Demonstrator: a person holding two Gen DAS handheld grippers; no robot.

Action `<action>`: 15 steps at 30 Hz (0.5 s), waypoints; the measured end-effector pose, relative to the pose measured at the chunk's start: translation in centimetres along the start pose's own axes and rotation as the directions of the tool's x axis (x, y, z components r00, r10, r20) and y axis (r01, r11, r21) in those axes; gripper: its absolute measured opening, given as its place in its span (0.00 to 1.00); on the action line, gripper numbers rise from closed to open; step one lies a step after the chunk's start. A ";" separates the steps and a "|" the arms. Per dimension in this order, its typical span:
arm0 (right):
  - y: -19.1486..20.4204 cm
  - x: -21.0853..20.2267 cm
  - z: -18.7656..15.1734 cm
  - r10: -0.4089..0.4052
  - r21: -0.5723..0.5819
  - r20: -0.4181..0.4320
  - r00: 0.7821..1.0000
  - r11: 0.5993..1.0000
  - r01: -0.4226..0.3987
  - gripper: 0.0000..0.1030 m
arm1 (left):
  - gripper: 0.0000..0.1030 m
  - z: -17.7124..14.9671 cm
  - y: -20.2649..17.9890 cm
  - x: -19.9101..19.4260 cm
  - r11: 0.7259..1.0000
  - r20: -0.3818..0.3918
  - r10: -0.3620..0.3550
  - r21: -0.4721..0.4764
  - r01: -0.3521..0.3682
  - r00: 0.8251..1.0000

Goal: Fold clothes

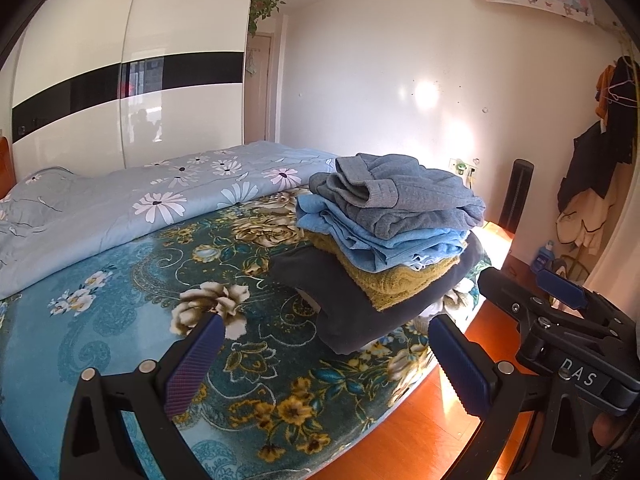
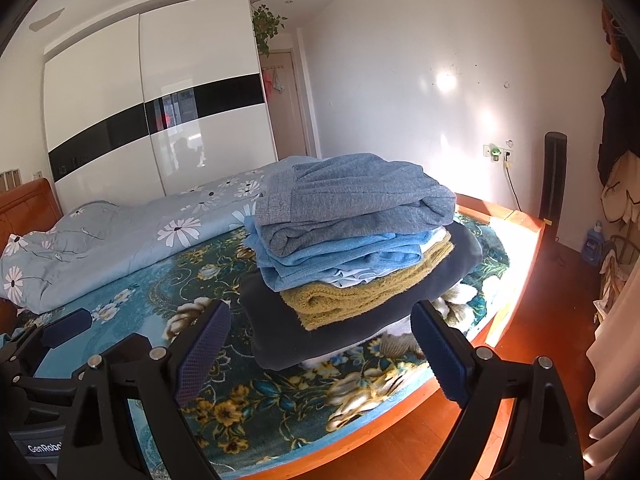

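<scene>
Clothes (image 1: 384, 236) sit folded in one stack near the foot corner of the bed (image 1: 120, 320), on its teal floral blanket: a grey-blue knit sweater (image 1: 404, 196) on top with a ribbed cuff turned toward you, a light blue garment (image 1: 360, 240) under it, then a mustard knit (image 1: 400, 284), and a dark navy piece (image 1: 360, 312) at the bottom that spreads wider than the rest. The stack leans a little and its edges do not line up. From your left wrist view you see the stack's left face, a pale blue daisy duvet (image 1: 160, 200) bunched along the far side of the bed, coats hanging on the wall at right, and your right gripper (image 1: 532, 292) beside the bed over the wooden floor (image 1: 420, 432). From your right wrist view you see the stack more squarely, a thin white layer between the blue and mustard pieces, the wooden headboard at far left, and part of your left gripper (image 2: 52, 340) low on the left. Your left gripper's jaws stand wide apart with nothing between them, above the blanket and short of the stack. Your right gripper's jaws are likewise spread wide, holding nothing and touching nothing.
</scene>
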State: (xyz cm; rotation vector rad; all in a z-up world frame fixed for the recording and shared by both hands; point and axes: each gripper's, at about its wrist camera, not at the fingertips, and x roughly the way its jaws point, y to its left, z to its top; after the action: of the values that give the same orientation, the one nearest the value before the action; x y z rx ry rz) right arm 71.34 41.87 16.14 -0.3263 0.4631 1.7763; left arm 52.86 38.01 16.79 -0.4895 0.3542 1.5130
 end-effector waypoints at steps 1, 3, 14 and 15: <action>0.0 0.0 0.0 0.002 -0.001 0.000 1.000 1.000 -0.002 0.90 | 1.00 0.0 0.0 0.0 1.000 -0.002 -0.001 0.001 0.001 1.000; -0.1 0.0 -0.1 0.005 -0.003 0.000 1.000 1.000 -0.005 0.90 | 1.00 -0.1 -0.1 0.1 1.000 -0.007 0.001 0.004 -0.001 1.000; -0.2 -0.4 -0.4 0.016 -0.011 -0.005 1.000 1.000 -0.016 0.90 | 1.00 -0.3 -0.1 -0.2 1.000 -0.016 -0.003 0.003 0.003 1.000; -0.1 -0.4 -0.4 0.015 -0.013 -0.005 1.000 1.000 -0.015 0.90 | 1.00 -0.3 0.0 -0.1 1.000 -0.017 -0.006 0.001 0.006 1.000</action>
State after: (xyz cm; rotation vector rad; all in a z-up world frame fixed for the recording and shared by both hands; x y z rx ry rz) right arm 71.57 41.33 15.98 -0.3368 0.4588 1.7940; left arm 52.90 37.75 16.61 -0.5025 0.3665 1.5030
